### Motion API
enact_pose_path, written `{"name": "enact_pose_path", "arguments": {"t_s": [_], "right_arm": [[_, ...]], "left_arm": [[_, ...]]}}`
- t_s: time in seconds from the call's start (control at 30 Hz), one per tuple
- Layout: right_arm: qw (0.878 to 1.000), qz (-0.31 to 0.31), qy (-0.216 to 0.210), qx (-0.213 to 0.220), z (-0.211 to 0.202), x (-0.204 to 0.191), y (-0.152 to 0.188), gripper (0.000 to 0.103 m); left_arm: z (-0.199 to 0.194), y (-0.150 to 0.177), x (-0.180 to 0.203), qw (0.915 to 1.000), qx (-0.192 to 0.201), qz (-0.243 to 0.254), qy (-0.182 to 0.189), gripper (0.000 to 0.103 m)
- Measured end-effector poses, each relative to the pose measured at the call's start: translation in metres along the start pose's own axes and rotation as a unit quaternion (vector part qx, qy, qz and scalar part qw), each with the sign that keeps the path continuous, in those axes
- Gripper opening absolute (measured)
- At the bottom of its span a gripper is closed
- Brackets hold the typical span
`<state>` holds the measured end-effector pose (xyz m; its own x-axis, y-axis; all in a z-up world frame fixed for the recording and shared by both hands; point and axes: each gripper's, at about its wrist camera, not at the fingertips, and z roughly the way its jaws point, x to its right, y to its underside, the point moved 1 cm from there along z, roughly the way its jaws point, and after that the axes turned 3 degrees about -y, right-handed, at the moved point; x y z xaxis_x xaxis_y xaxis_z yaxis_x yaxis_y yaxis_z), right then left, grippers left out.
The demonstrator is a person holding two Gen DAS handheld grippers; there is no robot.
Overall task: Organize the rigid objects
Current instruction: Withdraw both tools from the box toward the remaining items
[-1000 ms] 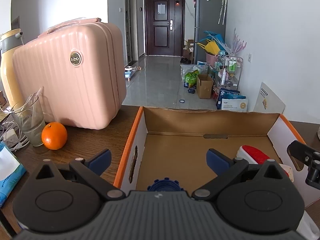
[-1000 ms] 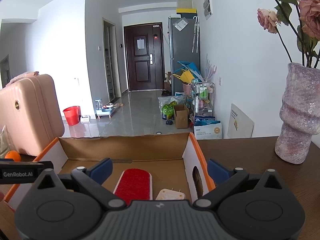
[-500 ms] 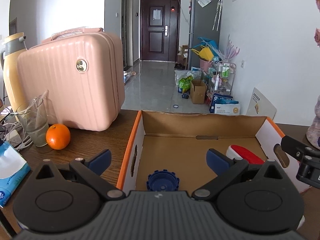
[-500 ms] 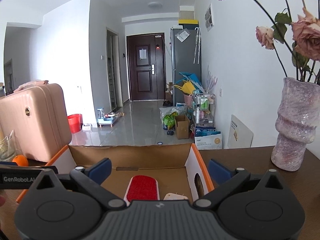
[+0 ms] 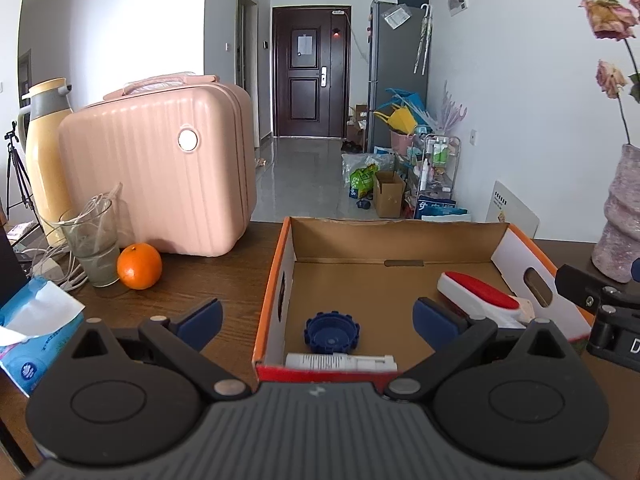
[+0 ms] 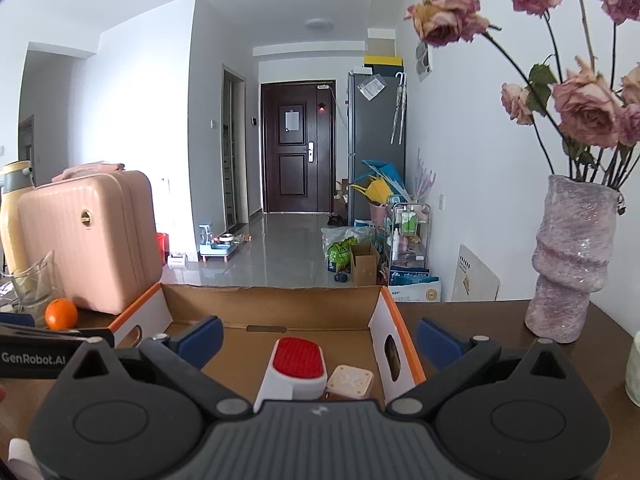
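An open cardboard box (image 5: 394, 242) with orange edges sits on the dark wooden table; it also shows in the right wrist view (image 6: 280, 300). Inside lie a blue toothed cap (image 5: 332, 331), a white tube (image 5: 340, 361), a red and white brush (image 5: 478, 295) and a small beige square block (image 6: 350, 380). The brush also shows in the right wrist view (image 6: 296, 364). My left gripper (image 5: 318, 314) is open and empty above the box's near left corner. My right gripper (image 6: 320, 334) is open and empty above the box's near right corner.
A pink suitcase (image 5: 160, 164), a yellow flask (image 5: 44, 152), a glass (image 5: 94, 244), an orange (image 5: 139, 266) and a blue tissue pack (image 5: 36, 320) stand left of the box. A purple vase of dried roses (image 6: 568, 256) stands to the right.
Both grippers have pulled back and risen from the box, still open. More of the box floor and the white tube have come into view.
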<state>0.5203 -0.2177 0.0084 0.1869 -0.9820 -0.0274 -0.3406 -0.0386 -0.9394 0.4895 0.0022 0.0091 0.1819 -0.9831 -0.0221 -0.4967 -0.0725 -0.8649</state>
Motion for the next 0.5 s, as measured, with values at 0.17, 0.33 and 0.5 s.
{"name": "enact_pose_path", "arguments": {"t_s": [0.17, 0.33, 0.5], "right_arm": [[1.0, -0.003, -0.003, 0.006, -0.023, -0.004, 0.006, 0.103], [1.0, -0.005, -0.005, 0.008, -0.045, -0.011, 0.015, 0.103], [1.0, -0.007, -0.009, 0.008, -0.067, -0.018, 0.024, 0.103]], "left_arm": [[-0.018, 0.012, -0.007, 1.0, 0.006, 0.004, 0.003, 0.103], [-0.034, 0.025, -0.016, 1.0, 0.005, 0.005, 0.004, 0.103], [-0.053, 0.038, -0.029, 0.9999, 0.01, 0.003, 0.003, 0.103]]}}
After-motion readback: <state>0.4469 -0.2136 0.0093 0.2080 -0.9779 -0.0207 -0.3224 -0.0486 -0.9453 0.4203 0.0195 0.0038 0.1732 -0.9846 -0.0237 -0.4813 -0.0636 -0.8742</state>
